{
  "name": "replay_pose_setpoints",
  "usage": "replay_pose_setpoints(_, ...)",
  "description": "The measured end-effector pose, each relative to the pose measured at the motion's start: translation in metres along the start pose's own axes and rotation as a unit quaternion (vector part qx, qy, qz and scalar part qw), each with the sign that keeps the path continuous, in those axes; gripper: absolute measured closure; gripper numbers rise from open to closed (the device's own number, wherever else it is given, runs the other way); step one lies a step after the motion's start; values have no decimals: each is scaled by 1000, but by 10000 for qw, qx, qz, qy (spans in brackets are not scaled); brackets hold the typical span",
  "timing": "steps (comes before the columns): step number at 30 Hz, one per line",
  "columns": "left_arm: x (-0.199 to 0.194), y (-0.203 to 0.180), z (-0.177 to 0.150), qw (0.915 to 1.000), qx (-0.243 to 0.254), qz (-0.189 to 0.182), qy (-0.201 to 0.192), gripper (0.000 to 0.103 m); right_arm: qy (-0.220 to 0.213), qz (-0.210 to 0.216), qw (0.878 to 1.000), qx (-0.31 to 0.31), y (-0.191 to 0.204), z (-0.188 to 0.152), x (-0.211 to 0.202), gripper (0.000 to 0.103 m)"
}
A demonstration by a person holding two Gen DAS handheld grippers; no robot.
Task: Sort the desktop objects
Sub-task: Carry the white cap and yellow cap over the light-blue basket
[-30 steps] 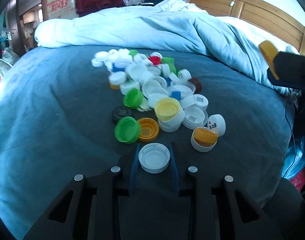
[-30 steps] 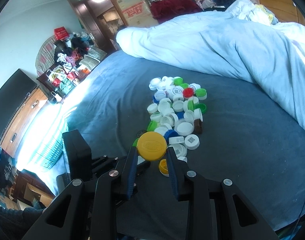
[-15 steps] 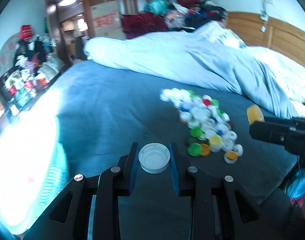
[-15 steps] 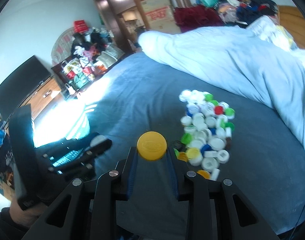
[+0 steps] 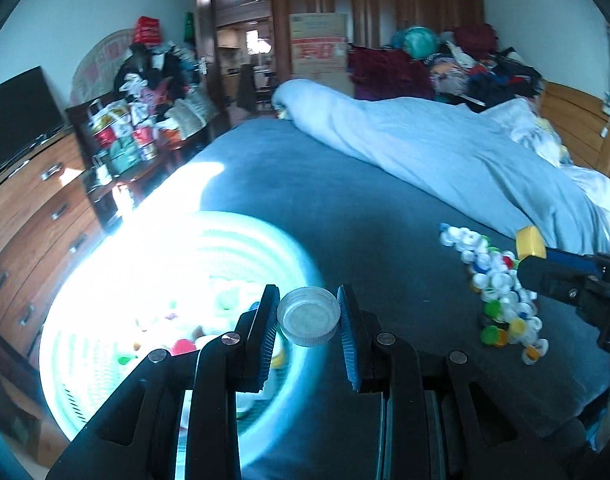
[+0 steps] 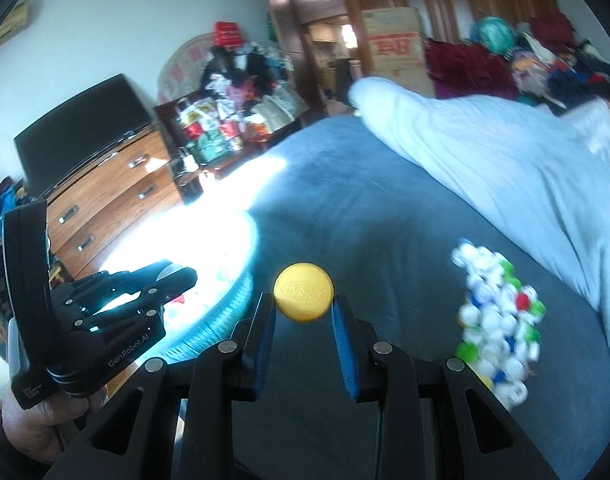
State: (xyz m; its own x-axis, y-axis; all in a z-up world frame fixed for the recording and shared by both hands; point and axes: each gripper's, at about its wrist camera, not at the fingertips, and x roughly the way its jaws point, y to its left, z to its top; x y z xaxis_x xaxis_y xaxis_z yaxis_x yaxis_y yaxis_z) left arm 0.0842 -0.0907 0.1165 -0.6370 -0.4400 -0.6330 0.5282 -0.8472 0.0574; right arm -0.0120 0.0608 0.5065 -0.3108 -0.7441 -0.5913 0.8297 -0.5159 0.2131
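Two-handed cap sorting on a bed. The left gripper point(image 5: 308, 318) was closed to the width of a white cap point(image 5: 308, 316), pinching it by its ribbed rim with the hollow side facing the camera; gripping across the diameter kept the shallow disc from rotating out of the pads. It hung over the near rim of a pale green basket point(image 5: 85, 420), sunlit and overexposed, in which red, green and yellow caps were dimly visible, so the basket was evidently the destination for sorted pieces. The right gripper point(image 6: 304, 316) was likewise narrowed onto a yellow cap point(image 6: 303, 298), held on edge with its embossed top toward the lens, over the dark blue bedsheet point(image 6: 385, 220) just beside the basket point(image 6: 229, 304). The unsorted pile of caps point(image 5: 501, 280) lay on the sheet well apart from the basket, near the folded light blue duvet point(image 5: 445, 160). Carrying one cap per hand was presumably meant to halve the trips between pile and basket; neither cap had yet been released.
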Motion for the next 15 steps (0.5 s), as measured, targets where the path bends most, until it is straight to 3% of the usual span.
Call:
replay_pose_setpoints(5, 10, 41, 3, 9995, -196, 207, 169, 78, 44, 228, 9995, -197, 36, 23, 23, 71)
replay_pose_setpoints(15, 20, 105, 15, 9978, -382, 354, 401, 78, 532, 702, 9948, -505, 99, 71, 76, 71)
